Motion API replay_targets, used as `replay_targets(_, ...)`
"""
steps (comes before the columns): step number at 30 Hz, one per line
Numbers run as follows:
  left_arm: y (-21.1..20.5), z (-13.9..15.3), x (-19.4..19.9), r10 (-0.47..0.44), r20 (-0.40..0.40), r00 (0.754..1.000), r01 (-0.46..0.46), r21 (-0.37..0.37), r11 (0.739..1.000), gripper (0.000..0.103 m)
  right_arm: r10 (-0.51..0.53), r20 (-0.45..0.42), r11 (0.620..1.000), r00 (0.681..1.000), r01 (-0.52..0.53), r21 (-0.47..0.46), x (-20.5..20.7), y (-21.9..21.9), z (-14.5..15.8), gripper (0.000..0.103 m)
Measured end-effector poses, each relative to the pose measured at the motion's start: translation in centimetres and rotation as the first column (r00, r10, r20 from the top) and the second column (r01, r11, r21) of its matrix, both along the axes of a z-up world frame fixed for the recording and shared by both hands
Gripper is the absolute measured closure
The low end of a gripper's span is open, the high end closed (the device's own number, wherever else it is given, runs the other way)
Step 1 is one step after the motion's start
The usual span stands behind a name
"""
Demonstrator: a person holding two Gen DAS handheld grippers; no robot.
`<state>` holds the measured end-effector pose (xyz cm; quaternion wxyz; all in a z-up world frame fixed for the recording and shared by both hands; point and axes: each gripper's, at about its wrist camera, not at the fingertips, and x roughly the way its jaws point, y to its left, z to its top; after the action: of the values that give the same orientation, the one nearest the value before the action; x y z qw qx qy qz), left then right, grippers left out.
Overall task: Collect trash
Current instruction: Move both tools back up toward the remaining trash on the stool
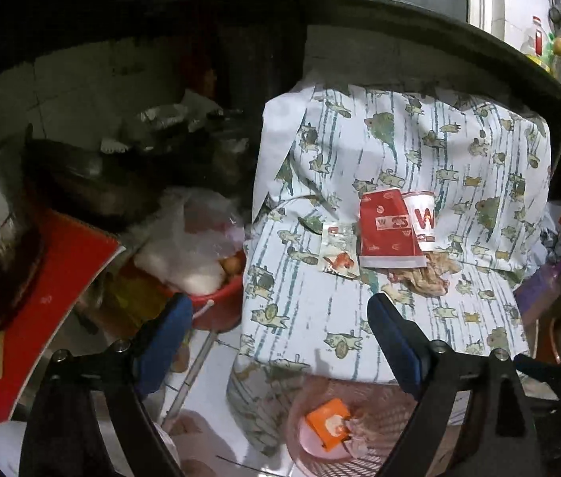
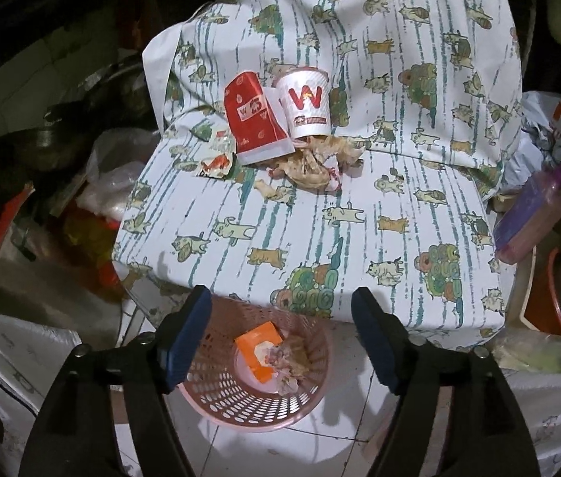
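The left gripper [image 1: 280, 318] is released: its two blue-padded fingers stand wide apart with nothing between them. The right gripper [image 2: 280, 310] is likewise released and empty, and it points down over a pink basket [image 2: 217, 389] that stands on the white tiled floor [image 2: 352, 393] just in front of the desk [image 2: 320, 214].

The desk is covered by a white cloth [image 2: 399, 183] printed with cats and blue-green stripes. The remaining trash lies in one cluster toward the back of the cloth:

- A red paper bag [image 2: 254, 117] lies flat, its open end toward the camera.
- A white paper cup [image 2: 306, 101] with a red "W" lies beside the bag on the right, touching it.
- A wad of crumpled tissue [image 2: 312, 161] lies directly in front of the bag and cup, touching both.
- A small torn sauce packet [image 2: 217, 165] lies just left of the bag.

The pink basket holds an orange packet [image 2: 258, 351] and some crumpled paper [image 2: 286, 369] on its bottom. In the left wrist view the same basket [image 1: 380, 405] shows at the bottom edge, partly behind the right-hand finger.

Left of the desk stand a dark metal pan [image 1: 93, 179], a red bowl [image 1: 221, 298] with a clear plastic bag [image 1: 185, 238] on top of it, and a red box [image 1: 42, 298]. A purple container [image 2: 527, 218] sits at the right of the desk.
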<state>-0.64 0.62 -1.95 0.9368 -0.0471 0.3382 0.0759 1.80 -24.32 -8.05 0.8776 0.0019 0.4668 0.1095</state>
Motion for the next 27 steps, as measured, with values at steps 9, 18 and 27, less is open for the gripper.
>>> replay_targets(9,0.6,0.4,-0.2,0.047,0.025,0.999,-0.047,0.012,0.999,0.012,-0.069,0.039,0.997,0.997,0.068,0.024,0.3,-1.4,0.8,0.018)
replay_targets(18,0.3,2.2,-1.6,0.053,0.164,0.985,-0.058,0.029,0.998,0.011,-0.059,0.033,0.998,0.998,0.059,0.014,0.6,-1.8,1.2,0.017)
replay_targets(27,-0.2,7.0,-1.2,0.009,0.224,0.975,-0.013,0.016,1.0,0.011,-0.04,0.118,0.999,0.992,0.039,0.017,1.0,-2.2,5.1,0.017)
